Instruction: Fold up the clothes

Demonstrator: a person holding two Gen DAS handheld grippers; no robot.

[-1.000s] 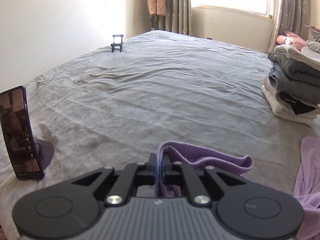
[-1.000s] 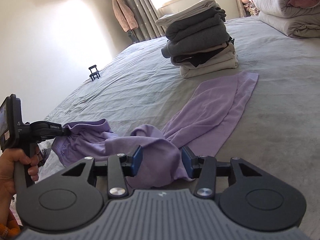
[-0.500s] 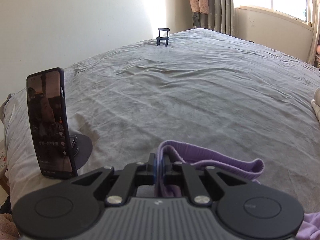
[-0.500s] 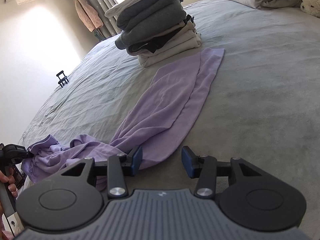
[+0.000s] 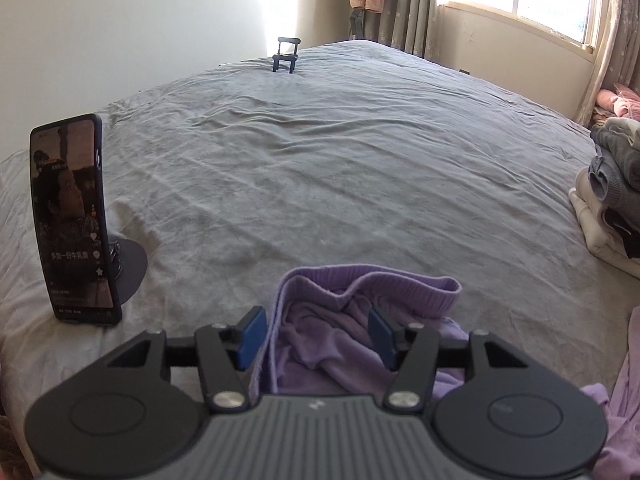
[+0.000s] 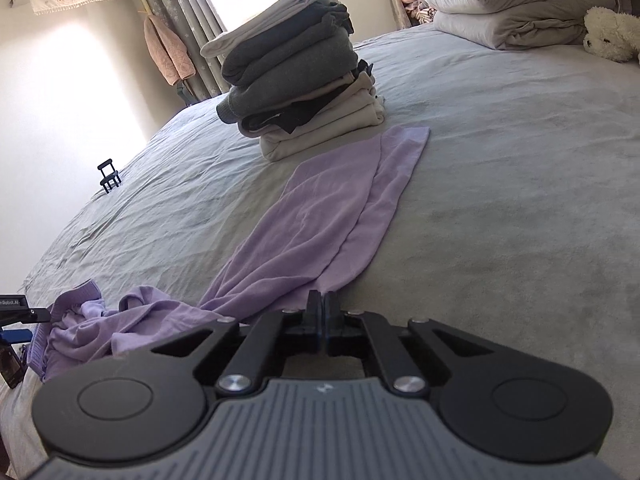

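Spreading wide, the left gripper point(image 5: 316, 334) is held over the waistband of the purple trousers point(image 6: 332, 216), which are laid along the grey bed point(image 6: 500, 200). The right gripper point(image 6: 323, 312) is closed at the trouser edge; whether cloth is pinched cannot be told.

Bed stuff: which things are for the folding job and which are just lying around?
For the job: purple trousers, pile of folded clothes, left gripper, right gripper.

Just lying around: phone, small black stand, white plush toy, rolled quilts.
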